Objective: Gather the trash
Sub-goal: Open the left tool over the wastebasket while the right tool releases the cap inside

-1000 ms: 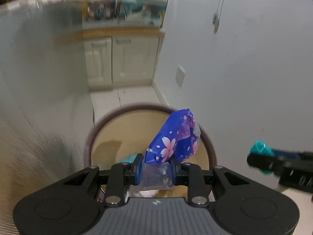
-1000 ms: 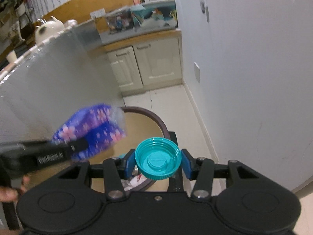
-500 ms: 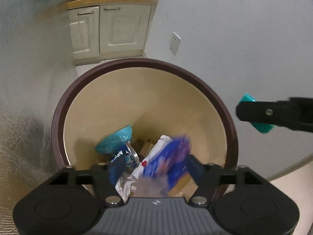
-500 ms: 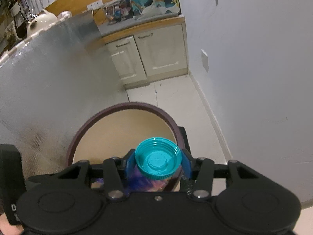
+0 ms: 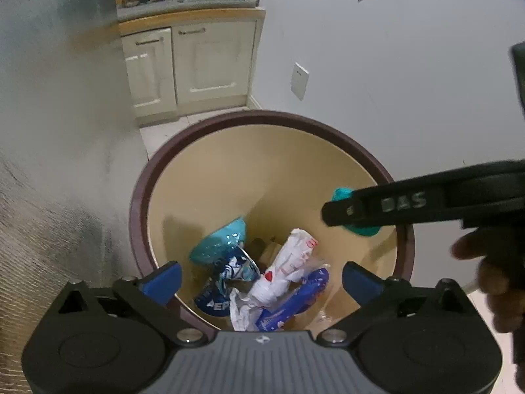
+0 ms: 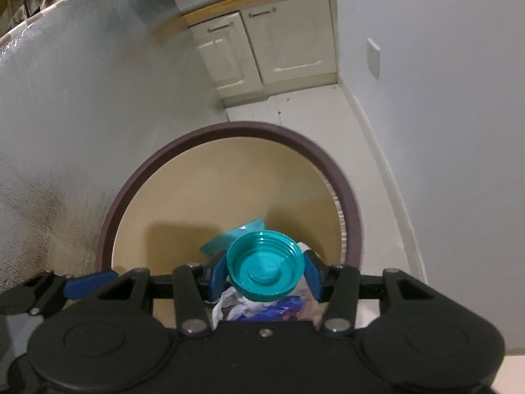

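Left tongs (image 5: 259, 279) are opening, empty; right tongs (image 6: 266, 274) hold the lid (image 6: 265, 266), which could bounce off the bin (image 6: 347, 193) rim.

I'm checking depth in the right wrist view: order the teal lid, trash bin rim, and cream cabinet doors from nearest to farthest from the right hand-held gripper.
1. Teal lid, clamped between its pads.
2. Trash bin rim, below and ahead.
3. Cream cabinet doors, across the floor, top centre.
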{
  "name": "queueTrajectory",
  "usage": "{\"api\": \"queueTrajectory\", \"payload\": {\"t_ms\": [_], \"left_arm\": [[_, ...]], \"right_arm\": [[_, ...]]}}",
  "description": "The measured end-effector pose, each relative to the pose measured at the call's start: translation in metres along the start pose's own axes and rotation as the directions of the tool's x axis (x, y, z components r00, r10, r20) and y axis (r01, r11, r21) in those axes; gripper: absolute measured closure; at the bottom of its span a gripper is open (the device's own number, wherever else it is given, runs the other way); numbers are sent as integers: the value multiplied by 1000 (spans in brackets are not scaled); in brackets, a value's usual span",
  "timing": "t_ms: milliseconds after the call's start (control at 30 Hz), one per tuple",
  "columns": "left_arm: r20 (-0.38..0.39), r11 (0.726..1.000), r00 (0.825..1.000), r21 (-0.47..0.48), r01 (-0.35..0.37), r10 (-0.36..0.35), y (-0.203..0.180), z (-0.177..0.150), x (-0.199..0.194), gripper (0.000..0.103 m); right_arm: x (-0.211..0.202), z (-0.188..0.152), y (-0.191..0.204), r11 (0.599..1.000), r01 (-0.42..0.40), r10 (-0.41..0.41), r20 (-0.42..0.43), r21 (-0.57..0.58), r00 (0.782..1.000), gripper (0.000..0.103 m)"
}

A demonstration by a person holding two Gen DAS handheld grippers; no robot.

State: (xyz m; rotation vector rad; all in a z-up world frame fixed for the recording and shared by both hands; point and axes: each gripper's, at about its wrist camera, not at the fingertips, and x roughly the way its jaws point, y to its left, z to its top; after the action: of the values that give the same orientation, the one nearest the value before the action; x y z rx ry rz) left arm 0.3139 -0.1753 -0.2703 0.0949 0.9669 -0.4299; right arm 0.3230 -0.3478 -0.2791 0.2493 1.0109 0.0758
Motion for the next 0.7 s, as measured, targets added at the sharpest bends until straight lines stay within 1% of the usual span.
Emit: {"api": "queueTrajectory", "payload": {"t_ms": [100, 200, 333, 700], "left_arm": [[-5, 1000, 1000, -5, -2, 2, 1, 2, 0, 0], [-9, 1000, 1000, -8, -8, 7, 0, 4, 0, 0], [-20, 999, 999, -2, -48, 48, -2, 5, -5, 0], [-62, 998, 997, -30, -52, 50, 1, -2, -15, 0]], "right_arm": [[7, 3, 1, 999, -24, 24, -16, 24, 1000, 35], [8, 5, 2, 1000, -14, 15, -16, 16, 1000, 30], [2, 5, 2, 1000, -1, 1, -16, -4, 1000, 29], [-20, -2, 2, 996, 25, -27, -14, -85, 1000, 21]]}}
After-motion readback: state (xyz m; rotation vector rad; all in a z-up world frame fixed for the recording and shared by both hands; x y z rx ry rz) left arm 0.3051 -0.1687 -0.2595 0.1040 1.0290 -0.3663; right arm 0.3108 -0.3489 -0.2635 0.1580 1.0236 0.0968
